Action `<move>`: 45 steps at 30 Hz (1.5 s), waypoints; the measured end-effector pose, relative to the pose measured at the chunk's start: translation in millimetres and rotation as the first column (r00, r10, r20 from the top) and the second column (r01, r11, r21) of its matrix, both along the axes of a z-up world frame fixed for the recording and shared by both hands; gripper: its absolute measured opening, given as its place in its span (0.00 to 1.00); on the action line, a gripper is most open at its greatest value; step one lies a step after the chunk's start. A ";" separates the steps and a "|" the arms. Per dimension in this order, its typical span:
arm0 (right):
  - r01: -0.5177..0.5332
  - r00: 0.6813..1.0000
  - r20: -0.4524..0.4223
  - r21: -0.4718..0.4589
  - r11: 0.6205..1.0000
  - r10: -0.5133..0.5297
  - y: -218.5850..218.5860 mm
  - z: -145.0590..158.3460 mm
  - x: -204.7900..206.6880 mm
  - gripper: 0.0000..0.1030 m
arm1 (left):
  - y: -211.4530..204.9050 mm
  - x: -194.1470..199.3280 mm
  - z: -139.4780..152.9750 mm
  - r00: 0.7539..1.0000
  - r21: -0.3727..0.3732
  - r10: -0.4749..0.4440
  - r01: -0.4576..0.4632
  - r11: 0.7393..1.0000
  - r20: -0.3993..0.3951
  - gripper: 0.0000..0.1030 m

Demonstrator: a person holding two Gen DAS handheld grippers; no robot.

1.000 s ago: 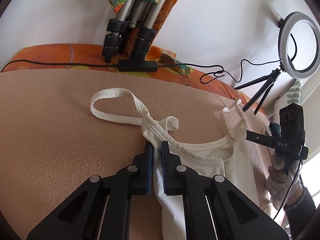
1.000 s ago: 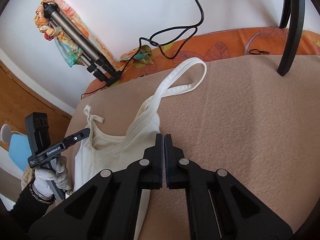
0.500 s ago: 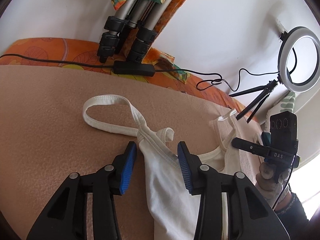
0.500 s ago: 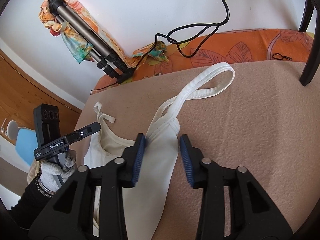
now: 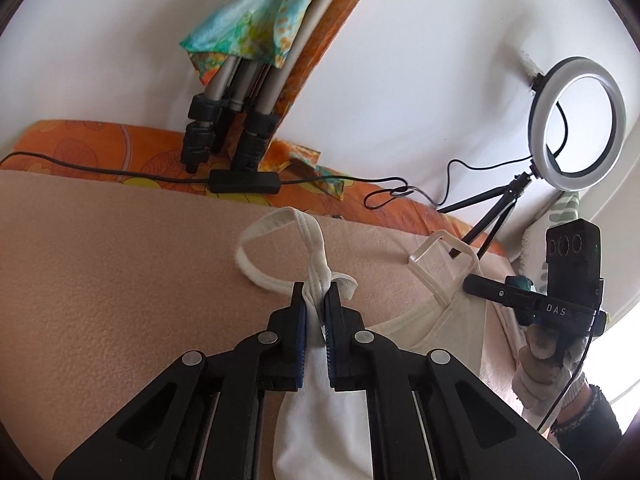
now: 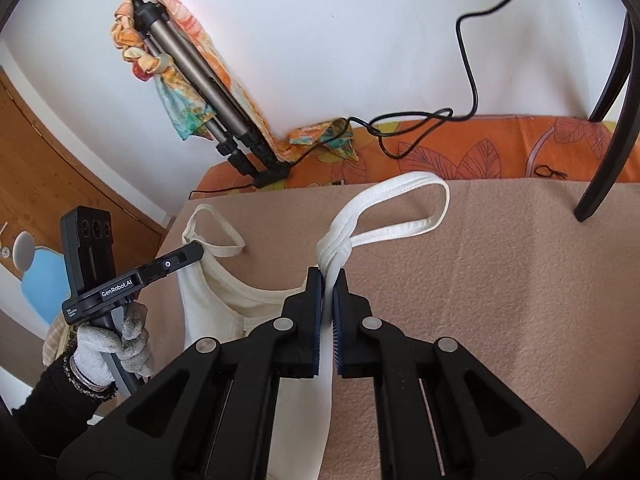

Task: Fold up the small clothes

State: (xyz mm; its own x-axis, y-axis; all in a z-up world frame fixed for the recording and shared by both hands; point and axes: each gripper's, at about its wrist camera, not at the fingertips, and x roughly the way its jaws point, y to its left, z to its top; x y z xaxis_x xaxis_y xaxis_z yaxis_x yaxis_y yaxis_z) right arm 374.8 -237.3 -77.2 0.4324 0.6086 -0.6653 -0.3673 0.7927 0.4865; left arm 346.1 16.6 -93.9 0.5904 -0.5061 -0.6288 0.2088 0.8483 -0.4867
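A white tank top (image 5: 440, 332) lies on a tan blanket (image 5: 120, 280). My left gripper (image 5: 315, 300) is shut on the bunched base of its left shoulder strap, whose loop (image 5: 276, 240) lies flat beyond the fingertips. My right gripper (image 6: 327, 280) is shut on the bunched base of the other strap, whose loop (image 6: 400, 208) lies ahead. The top's body (image 6: 256, 308) runs back under both grippers. Each gripper shows in the other's view: the right one (image 5: 520, 296), the left one (image 6: 160, 268).
A folded tripod (image 5: 224, 128) wrapped in colourful cloth leans on the wall behind. A black cable and box (image 5: 244, 182) lie on the orange patterned cover (image 6: 480, 148). A ring light (image 5: 576, 124) on a small tripod stands far right; its black legs (image 6: 608, 120) show in the right wrist view.
Both grippers were open around the strap bases half a second ago; both have closed on them and bunched the fabric. The strap loops sit nearer the far edge in view.
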 end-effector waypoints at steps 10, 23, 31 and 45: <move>-0.054 0.993 0.100 -0.020 0.998 0.055 -5.5 52.9 -73.2 0.05 | -0.7 -74.2 51.0 0.994 0.024 -0.037 0.034 0.999 0.104 0.06; -0.075 0.990 0.113 -0.064 0.995 0.082 -22.1 19.4 -209.4 0.05 | -2.1 -198.3 36.2 0.991 0.061 -0.083 0.077 0.995 0.103 0.06; -0.080 0.993 0.073 -0.154 0.985 0.092 -24.7 -30.5 -252.5 0.05 | -6.3 -240.7 -3.5 0.992 0.136 -0.123 0.119 0.984 0.024 0.06; -0.105 0.993 0.026 -0.316 0.943 0.119 -61.2 -46.5 -286.3 0.06 | 14.0 -280.2 -14.8 0.987 0.202 -0.146 0.158 0.967 -0.074 0.12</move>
